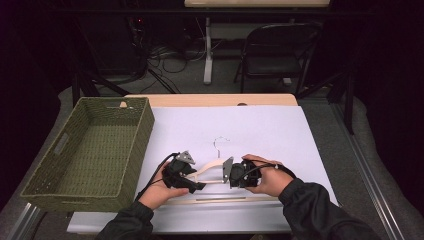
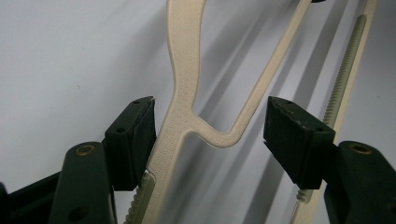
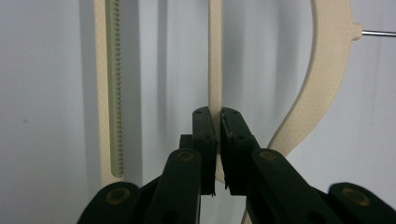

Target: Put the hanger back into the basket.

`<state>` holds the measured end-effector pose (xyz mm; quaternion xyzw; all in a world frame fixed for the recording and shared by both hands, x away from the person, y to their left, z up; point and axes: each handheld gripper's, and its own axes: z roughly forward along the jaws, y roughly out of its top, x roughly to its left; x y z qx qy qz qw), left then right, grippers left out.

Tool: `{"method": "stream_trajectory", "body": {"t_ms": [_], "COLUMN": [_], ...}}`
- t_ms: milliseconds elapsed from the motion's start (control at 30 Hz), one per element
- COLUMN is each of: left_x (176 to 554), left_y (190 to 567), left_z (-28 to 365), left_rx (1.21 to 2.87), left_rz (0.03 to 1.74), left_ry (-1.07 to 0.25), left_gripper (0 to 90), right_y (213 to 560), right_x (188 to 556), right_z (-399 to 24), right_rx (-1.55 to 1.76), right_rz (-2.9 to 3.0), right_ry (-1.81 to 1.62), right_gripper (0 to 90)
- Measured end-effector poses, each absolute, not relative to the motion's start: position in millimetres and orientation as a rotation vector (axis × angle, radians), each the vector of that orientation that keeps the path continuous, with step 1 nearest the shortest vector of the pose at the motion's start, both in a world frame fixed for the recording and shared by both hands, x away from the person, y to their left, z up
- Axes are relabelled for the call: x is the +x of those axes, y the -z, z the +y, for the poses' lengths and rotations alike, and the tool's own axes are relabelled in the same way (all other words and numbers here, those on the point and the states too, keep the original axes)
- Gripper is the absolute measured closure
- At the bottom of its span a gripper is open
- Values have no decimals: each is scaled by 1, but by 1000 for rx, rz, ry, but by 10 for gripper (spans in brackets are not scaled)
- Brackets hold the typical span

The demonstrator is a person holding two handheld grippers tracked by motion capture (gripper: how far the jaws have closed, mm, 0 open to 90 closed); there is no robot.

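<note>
A cream plastic hanger [image 1: 210, 165] with a thin wire hook [image 1: 220, 142] lies on the white sheet near the table's front. My left gripper [image 1: 199, 186] is open at the hanger's left shoulder. In the left gripper view the hanger's [image 2: 184, 70] forked arm runs between the left gripper's [image 2: 210, 116] jaws, close against one pad and well apart from the other. My right gripper [image 1: 226, 180] comes in from the right. In the right gripper view the right gripper [image 3: 217, 116] is shut on the hanger's thin straight strut [image 3: 215, 60], beside the curved shoulder [image 3: 322, 79] and a ridged bar [image 3: 113, 93].
A green woven basket [image 1: 145, 130] stands at the table's left, with nothing inside. The white sheet [image 1: 270, 130] stretches beyond the hanger to the wooden far edge [image 1: 210, 99]. A folding chair [image 1: 280, 50] and cables sit on the floor behind the table.
</note>
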<state>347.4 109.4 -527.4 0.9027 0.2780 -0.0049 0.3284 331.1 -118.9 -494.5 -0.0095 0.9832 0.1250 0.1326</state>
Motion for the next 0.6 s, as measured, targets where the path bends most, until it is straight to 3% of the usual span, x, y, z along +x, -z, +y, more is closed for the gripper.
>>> {"method": "stream_trajectory", "body": {"t_ms": [600], "left_x": [343], "left_y": [526], "left_z": [110], "left_rx": [2409], "left_rz": [677], "left_ry": [-25], "left_gripper": [428], "right_y": [496], "right_x": [331], "right_z": [-116], "right_rx": [-49], "right_rz": [2831], "right_ry": [-346], "right_gripper": [847]}}
